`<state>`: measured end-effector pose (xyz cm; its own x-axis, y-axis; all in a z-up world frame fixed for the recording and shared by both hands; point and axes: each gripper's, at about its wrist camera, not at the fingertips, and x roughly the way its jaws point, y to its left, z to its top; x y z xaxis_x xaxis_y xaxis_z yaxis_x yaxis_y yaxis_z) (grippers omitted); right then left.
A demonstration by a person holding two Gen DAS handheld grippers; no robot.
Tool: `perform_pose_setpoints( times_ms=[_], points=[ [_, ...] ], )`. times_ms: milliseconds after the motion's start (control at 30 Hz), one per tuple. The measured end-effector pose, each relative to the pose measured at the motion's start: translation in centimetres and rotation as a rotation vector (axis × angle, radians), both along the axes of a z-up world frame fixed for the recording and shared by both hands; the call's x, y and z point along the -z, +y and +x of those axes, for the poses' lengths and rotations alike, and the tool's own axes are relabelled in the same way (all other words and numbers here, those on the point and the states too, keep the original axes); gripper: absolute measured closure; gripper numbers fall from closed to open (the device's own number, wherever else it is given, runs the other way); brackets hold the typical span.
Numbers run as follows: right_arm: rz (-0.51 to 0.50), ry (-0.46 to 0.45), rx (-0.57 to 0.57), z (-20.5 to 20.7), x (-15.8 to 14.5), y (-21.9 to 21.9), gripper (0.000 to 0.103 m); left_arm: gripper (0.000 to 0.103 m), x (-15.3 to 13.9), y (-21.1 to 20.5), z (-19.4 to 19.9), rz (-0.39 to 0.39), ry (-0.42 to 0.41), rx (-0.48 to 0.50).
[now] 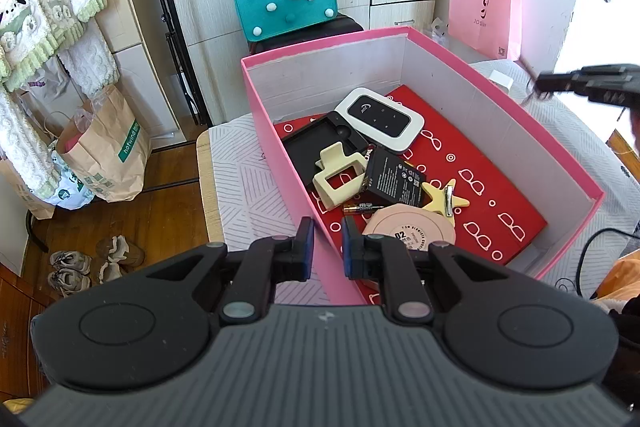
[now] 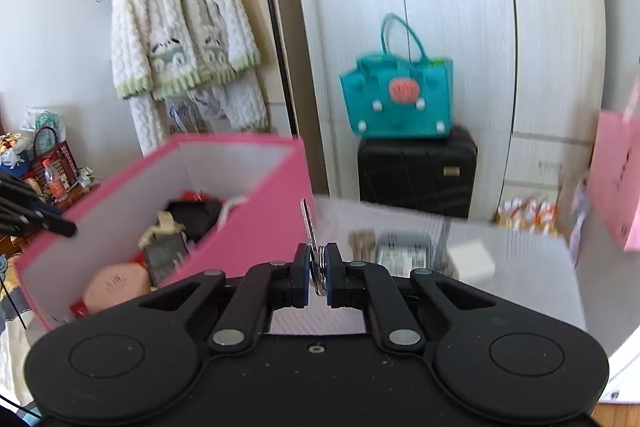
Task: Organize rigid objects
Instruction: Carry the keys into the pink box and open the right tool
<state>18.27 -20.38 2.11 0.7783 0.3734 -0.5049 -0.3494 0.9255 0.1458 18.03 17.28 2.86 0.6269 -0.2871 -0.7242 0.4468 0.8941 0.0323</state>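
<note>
An open pink box (image 1: pixel 280 163) stands on the patterned table cover. It holds a white and black router (image 1: pixel 380 117), a black tray (image 1: pixel 316 143), a cream hair claw (image 1: pixel 336 175), a black battery pack (image 1: pixel 394 179), a yellow star clip (image 1: pixel 440 199) and a round pink compact (image 1: pixel 408 233). My left gripper (image 1: pixel 327 251) is shut on the box's near wall, one finger on each side. My right gripper (image 2: pixel 318 261) is shut on a silver key (image 2: pixel 307 221) that stands up between its pads, right of the pink box (image 2: pixel 276 195). The right gripper (image 1: pixel 580 83) also shows blurred above the box's right side.
On the table right of the box lie brass keys (image 2: pixel 362 241), a grey packet (image 2: pixel 404 253) and a white cube charger (image 2: pixel 470 259). A teal bag (image 2: pixel 396 95) sits on a black suitcase (image 2: pixel 416 171) before the wardrobe. A pink paper bag (image 1: pixel 484 13) hangs at the back right.
</note>
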Motion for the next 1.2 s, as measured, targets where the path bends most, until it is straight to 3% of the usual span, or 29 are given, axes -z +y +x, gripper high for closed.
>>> perform_pose_setpoints(
  times_ms=[233, 433, 600, 833, 1000, 1200],
  points=[
    [0.037, -0.067, -0.094, -0.4, -5.7, 1.7, 0.093, 0.09, 0.0, 0.0, 0.0, 0.027, 0.003, 0.002],
    [0.098, -0.028, -0.278, -0.8, -7.9, 4.8, 0.093, 0.09, -0.1, -0.8, -0.2, 0.1, 0.0, 0.013],
    [0.139, 0.104, -0.397, -0.5, -5.5, 7.7, 0.093, 0.09, -0.3, -1.8, -0.3, 0.14, -0.006, 0.013],
    [0.12, 0.269, -0.438, 0.4, -0.6, 10.4, 0.093, 0.09, -0.2, -2.3, -0.5, 0.158, -0.006, 0.011],
    [0.088, 0.28, -0.414, 0.5, 0.4, 10.4, 0.09, 0.09, -0.3, -2.3, -0.5, 0.157, -0.001, 0.012],
    [0.17, 0.23, -0.37, -0.1, -1.0, 7.7, 0.087, 0.09, -0.3, -2.6, -0.5, 0.172, 0.0, 0.012]
  ],
)
